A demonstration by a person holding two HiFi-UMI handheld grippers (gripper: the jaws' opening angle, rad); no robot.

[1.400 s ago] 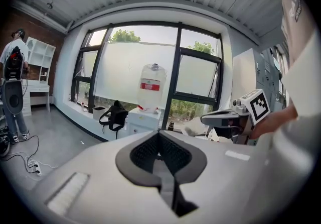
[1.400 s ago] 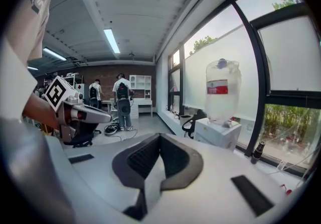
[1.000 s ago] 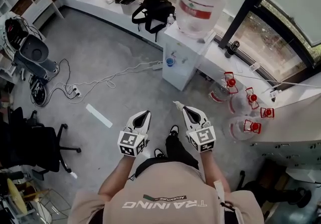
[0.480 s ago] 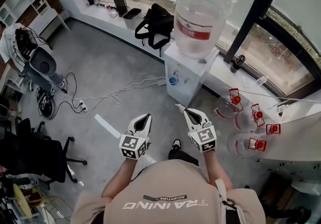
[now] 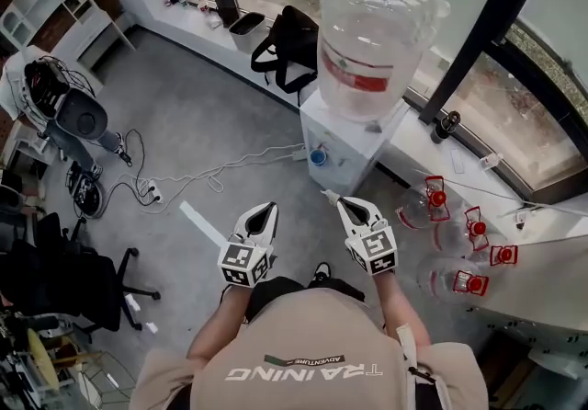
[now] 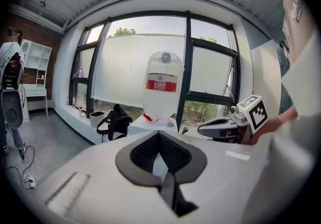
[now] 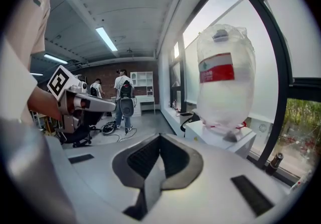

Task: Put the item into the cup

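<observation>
Left gripper (image 5: 267,208) is closed, empty — right gripper (image 5: 337,200) pinches a pale item (image 5: 325,193).

Your right gripper (image 5: 338,202) pinches a small pale item (image 5: 327,195) that pokes past its tip. What looks like a blue cup (image 5: 317,157) sits at the water dispenser's (image 5: 354,137) front.

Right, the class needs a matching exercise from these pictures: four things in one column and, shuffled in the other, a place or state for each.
1 large water bottle
2 black bag
3 empty bottles
4 right claw

A on the window ledge
B shut on a small pale item
C on top of the white dispenser
D right of the dispenser, with red handles

Pairs: 1-C, 2-A, 3-D, 4-B.
</observation>
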